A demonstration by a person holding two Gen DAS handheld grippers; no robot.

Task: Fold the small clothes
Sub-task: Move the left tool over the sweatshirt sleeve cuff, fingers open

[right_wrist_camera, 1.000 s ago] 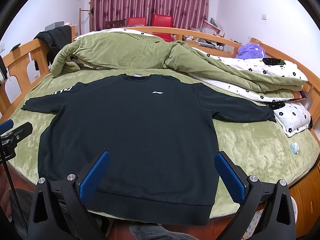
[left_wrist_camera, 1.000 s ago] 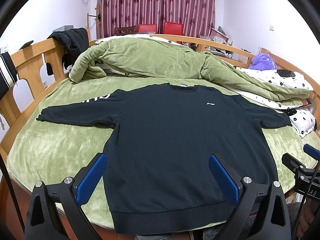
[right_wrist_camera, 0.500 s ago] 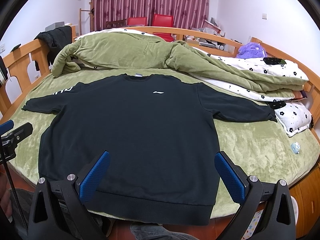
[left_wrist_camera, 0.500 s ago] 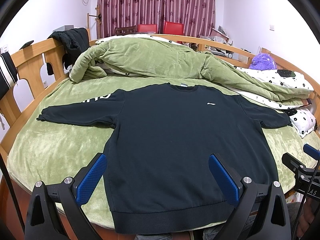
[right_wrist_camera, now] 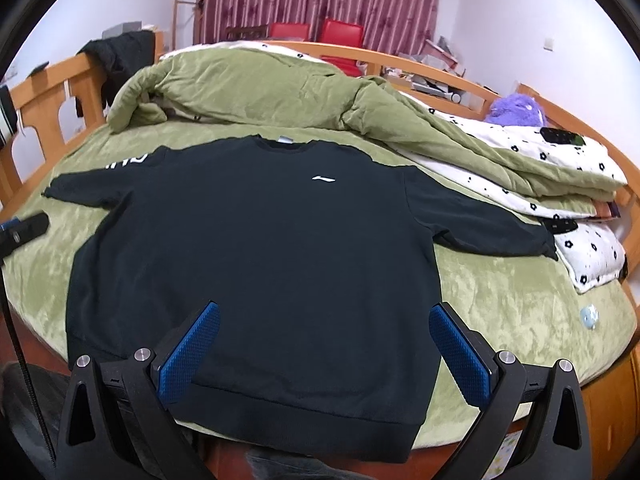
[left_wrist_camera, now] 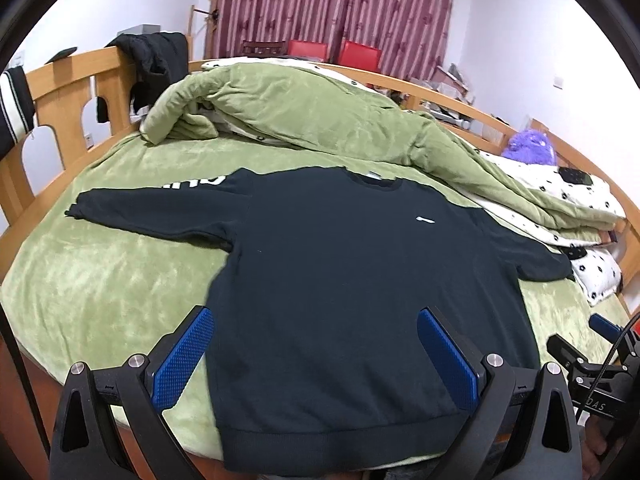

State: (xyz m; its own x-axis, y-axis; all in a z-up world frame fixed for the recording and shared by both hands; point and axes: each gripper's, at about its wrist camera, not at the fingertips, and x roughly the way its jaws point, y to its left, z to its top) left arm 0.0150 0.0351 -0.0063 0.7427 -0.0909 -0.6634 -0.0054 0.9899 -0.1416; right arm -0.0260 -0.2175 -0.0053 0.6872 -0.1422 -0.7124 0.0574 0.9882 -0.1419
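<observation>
A black long-sleeved sweatshirt (left_wrist_camera: 340,280) lies flat and face up on a green bedspread (left_wrist_camera: 100,280), sleeves spread out, hem at the near edge. It also shows in the right wrist view (right_wrist_camera: 260,260). My left gripper (left_wrist_camera: 316,356) is open and empty, above the hem's left half. My right gripper (right_wrist_camera: 324,348) is open and empty, above the hem's right half. Each gripper's edge shows in the other's view, the right gripper (left_wrist_camera: 600,344) and the left gripper (right_wrist_camera: 20,232).
A rumpled green quilt (left_wrist_camera: 320,116) lies behind the sweatshirt. A white flowered quilt (right_wrist_camera: 560,168) and pillow sit at the right. A wooden bed frame (left_wrist_camera: 60,92) rings the bed, a dark jacket (left_wrist_camera: 152,60) hung on it. A purple plush toy (right_wrist_camera: 516,108) sits far right.
The left wrist view has tilted and shifted slightly; the right gripper has moved a little forward over the hem. The sweatshirt has not moved.
</observation>
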